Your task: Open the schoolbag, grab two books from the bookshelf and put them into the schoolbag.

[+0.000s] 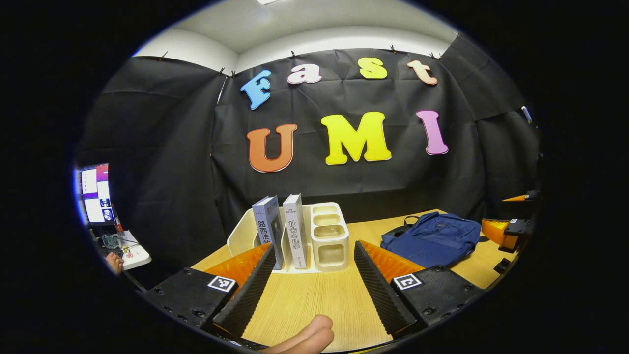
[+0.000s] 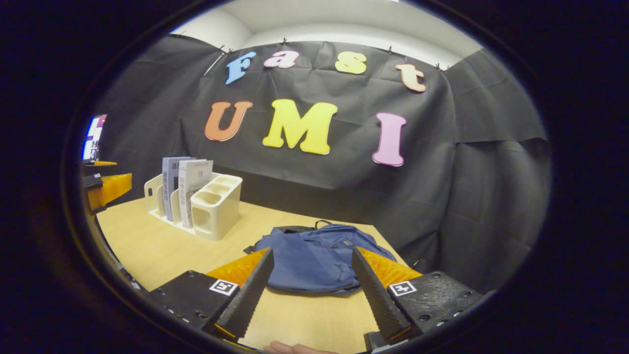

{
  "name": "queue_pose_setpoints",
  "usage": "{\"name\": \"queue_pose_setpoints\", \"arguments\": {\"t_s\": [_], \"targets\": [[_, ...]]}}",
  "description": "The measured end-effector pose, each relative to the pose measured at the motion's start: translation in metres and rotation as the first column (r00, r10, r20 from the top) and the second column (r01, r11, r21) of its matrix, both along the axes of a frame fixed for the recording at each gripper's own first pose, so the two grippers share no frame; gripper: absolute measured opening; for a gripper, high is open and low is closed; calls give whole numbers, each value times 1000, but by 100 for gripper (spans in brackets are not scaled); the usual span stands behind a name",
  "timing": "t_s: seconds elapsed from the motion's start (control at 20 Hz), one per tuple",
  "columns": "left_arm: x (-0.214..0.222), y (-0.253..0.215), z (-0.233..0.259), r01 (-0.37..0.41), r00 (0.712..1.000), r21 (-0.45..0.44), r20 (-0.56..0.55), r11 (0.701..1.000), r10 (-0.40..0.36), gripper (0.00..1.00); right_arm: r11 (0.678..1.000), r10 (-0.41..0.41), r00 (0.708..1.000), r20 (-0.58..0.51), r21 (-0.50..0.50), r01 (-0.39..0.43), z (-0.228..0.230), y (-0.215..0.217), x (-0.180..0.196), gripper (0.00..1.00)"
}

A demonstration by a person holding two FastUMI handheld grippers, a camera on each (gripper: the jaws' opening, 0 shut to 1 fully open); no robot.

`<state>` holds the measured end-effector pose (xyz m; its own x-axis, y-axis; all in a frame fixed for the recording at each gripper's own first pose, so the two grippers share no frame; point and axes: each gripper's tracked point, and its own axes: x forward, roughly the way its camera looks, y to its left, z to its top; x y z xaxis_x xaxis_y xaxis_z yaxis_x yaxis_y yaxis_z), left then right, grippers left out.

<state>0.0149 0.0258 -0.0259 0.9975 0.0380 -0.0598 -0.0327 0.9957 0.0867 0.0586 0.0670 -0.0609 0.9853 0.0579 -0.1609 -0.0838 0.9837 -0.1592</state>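
A blue schoolbag [image 1: 435, 238] lies flat on the wooden table [image 1: 314, 300], right of a cream bookshelf [image 1: 327, 236]. Two upright books stand in the bookshelf: a grey-blue book [image 1: 268, 231] and a white book [image 1: 295, 228]. My left gripper [image 1: 314, 253] is open and points at the bookshelf, a short way in front of it. In the right gripper view the schoolbag [image 2: 314, 258] lies just beyond my open right gripper [image 2: 312, 258], with nothing between its fingers. The bookshelf [image 2: 211, 206] and its books [image 2: 184, 189] stand farther off to the left there.
The other gripper [image 1: 511, 231] hangs at the right edge of the left gripper view, and another [image 2: 105, 189] at the left edge of the right gripper view. A monitor [image 1: 97, 194] and a small white stand [image 1: 130, 253] sit left of the table.
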Motion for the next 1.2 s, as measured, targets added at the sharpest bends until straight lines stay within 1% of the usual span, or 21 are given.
{"name": "queue_pose_setpoints", "arguments": {"t_s": [0.05, 0.15, 0.2, 0.25, 0.3, 0.4, 0.5, 0.55, 0.65, 0.7, 0.75, 0.85, 0.9, 0.95, 1.0, 1.05, 1.1, 1.2], "targets": [[1, 4, -1, -10, 1000, 3, -3, 1000, 10, 100, 1000, 2, 1000, -14, -4, -2, -5, 3, 10, 95], [5, 8, -7, -21, 1000, -2, -15, 1000, 21, 100, 1000, 8, 999, -53, -14, -9, -21, 10, 29, 96], [6, 11, -9, -24, 999, -7, -22, 1000, 24, 100, 1000, 12, 997, -74, -21, -14, -30, 15, 37, 98], [7, 13, -10, -30, 999, -12, -28, 999, 30, 100, 999, 18, 996, -93, -30, -21, -36, 20, 47, 98], [10, 19, -11, -38, 999, -17, -31, 999, 38, 100, 999, 22, 994, -111, -44, -27, -44, 25, 56, 96], [11, 24, -14, -49, 998, -26, -37, 998, 48, 100, 997, 28, 988, -154, -68, -39, -61, 35, 74, 96], [12, 29, -14, -60, 998, -25, -38, 998, 59, 100, 995, 43, 977, -207, -82, -61, -81, 49, 89, 96], [12, 33, -14, -68, 997, -22, -35, 997, 67, 100, 994, 51, 972, -227, -87, -72, -88, 57, 98, 99], [13, 36, -15, -78, 996, -17, -38, 997, 77, 100, 992, 55, 961, -271, -98, -85, -104, 71, 112, 99], [14, 37, -17, -76, 996, -13, -39, 997, 76, 100, 990, 56, 955, -291, -107, -90, -113, 77, 117, 95], [15, 36, -18, -73, 997, -10, -41, 997, 73, 100, 988, 59, 949, -309, -115, -99, -119, 85, 121, 99], [16, 34, -20, -66, 997, -7, -43, 998, 66, 100, 983, 68, 940, -333, -138, -121, -129, 99, 131, 95], [16, 34, -20, -62, 997, -4, -45, 998, 61, 100, 979, 65, 938, -340, -158, -125, -134, 103, 135, 98], [17, 33, -22, -57, 997, 0, -46, 998, 57, 100, 976, 49, 938, -344, -184, -119, -139, 104, 138, 98], [17, 32, -21, -54, 997, 6, -47, 999, 55, 100, 970, 29, 934, -356, -214, -112, -146, 103, 142, 94], [17, 32, -21, -57, 997, 13, -45, 998, 58, 100, 965, 16, 930, -366, -238, -111, -152, 105, 146, 95], [17, 35, -21, -67, 997, 19, -43, 998, 68, 100, 959, 3, 929, -371, -264, -108, -156, 104, 149, 98], [19, 39, -22, -88, 995, 26, -42, 996, 89, 100, 944, -23, 936, -351, -315, -95, -156, 104, 157, 98]]}}
